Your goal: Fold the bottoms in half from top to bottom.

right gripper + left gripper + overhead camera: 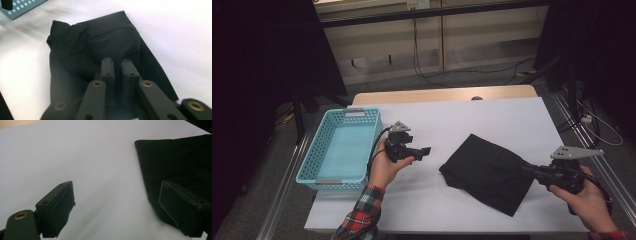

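1. On the white table, right of centre: a folded black cloth, lying flat, corner toward the near edge.
2. At the cloth's right edge: right claw, held in the right hand, pointing left over the fabric.
3. Seen along its own jaws: right claw open by just a narrow slit, nothing visibly pinched in the gap, cloth spread beneath.
4. Left of the cloth, well apart from it: left claw, gripped in the left hand, pointing right.
5. Up close: left claw spread wide, empty, hanging above bare table with the cloth's edge by one jaw.
6. Far left: blue basket, just beside the left hand.
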Demonstrator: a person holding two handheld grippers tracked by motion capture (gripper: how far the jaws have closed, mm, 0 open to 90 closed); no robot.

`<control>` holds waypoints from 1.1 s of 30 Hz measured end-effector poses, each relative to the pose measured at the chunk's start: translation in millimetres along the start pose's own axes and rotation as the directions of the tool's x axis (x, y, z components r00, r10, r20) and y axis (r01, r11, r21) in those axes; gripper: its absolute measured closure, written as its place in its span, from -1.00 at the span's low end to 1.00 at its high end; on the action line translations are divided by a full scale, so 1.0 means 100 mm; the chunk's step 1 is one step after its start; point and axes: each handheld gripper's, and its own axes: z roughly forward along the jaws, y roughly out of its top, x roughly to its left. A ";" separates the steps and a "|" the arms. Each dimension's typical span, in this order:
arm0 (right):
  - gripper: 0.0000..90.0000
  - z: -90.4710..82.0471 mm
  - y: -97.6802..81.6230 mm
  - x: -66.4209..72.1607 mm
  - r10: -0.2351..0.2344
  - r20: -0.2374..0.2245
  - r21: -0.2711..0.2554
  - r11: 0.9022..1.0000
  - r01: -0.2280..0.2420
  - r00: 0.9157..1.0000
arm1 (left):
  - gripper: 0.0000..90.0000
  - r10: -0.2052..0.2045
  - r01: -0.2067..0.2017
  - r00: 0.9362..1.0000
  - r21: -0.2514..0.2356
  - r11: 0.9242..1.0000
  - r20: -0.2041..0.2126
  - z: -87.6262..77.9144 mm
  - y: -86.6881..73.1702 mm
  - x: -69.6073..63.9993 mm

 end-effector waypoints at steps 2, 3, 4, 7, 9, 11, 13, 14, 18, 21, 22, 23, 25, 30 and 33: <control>0.41 0.00 0.00 -0.01 -0.012 0.021 -0.023 1.000 0.013 1.000 | -0.71 0.007 -0.008 1.000 0.014 1.000 0.004 0.04 0.00 -0.04; 0.26 0.02 0.01 -0.02 -0.006 0.030 -0.022 1.000 0.006 1.000 | -0.71 0.009 -0.009 1.000 0.017 1.000 0.008 0.06 -0.01 -0.05; 0.12 0.04 0.03 -0.02 -0.006 0.052 -0.026 1.000 0.007 0.999 | -0.71 0.002 -0.002 1.000 0.024 1.000 0.011 0.08 -0.02 -0.07; -0.11 0.13 0.07 -0.04 0.008 0.083 -0.032 0.999 -0.005 0.997 | -0.70 -0.010 0.009 1.000 0.038 0.999 0.021 0.14 -0.04 -0.12; -0.18 0.21 0.10 -0.06 0.004 0.100 -0.034 0.999 -0.001 0.995 | -0.69 -0.028 0.027 0.999 0.038 0.999 0.023 0.19 -0.06 -0.15; -0.28 0.28 0.11 -0.09 0.013 0.119 -0.035 0.999 -0.009 0.993 | -0.68 -0.047 0.045 0.998 0.051 0.998 0.039 0.24 -0.08 -0.18; -0.31 0.33 0.12 -0.11 0.022 0.126 -0.033 0.999 -0.018 0.992 | -0.64 -0.044 0.041 0.998 0.065 0.997 0.046 0.29 -0.10 -0.22; -0.35 0.34 0.12 -0.12 0.029 0.128 -0.032 0.999 -0.025 0.991 | -0.63 -0.043 0.039 0.998 0.077 0.996 0.054 0.32 -0.12 -0.24; -0.38 0.39 0.10 -0.14 0.038 0.142 -0.032 0.999 -0.033 0.989 | -0.51 -0.032 0.024 0.998 0.116 0.993 0.061 0.42 -0.17 -0.30; -0.39 0.40 0.10 -0.15 0.035 0.142 -0.031 0.999 -0.031 0.989 | -0.47 -0.012 0.001 0.997 0.141 0.990 0.079 0.46 -0.20 -0.37; -0.40 0.40 0.09 -0.15 0.036 0.147 -0.030 0.999 -0.032 0.988 | -0.45 -0.008 -0.005 0.996 0.153 0.988 0.084 0.46 -0.21 -0.39; -0.40 0.41 0.09 -0.16 0.037 0.148 -0.029 0.999 -0.033 0.988 | -0.41 0.001 -0.015 0.996 0.161 0.987 0.088 0.46 -0.22 -0.41; -0.41 0.41 0.09 -0.16 0.036 0.150 -0.031 0.999 -0.031 0.988 | -0.36 0.008 -0.024 0.996 0.176 0.984 0.087 0.46 -0.25 -0.45; -0.44 0.42 0.08 -0.16 0.036 0.158 -0.033 0.999 -0.031 0.987 | 0.00 0.022 -0.040 0.996 0.201 0.979 0.091 0.42 -0.28 -0.51; -0.45 0.44 0.08 -0.15 0.032 0.160 -0.028 0.999 -0.028 0.987 | 0.21 0.054 -0.071 0.995 0.211 0.975 0.086 0.41 -0.30 -0.56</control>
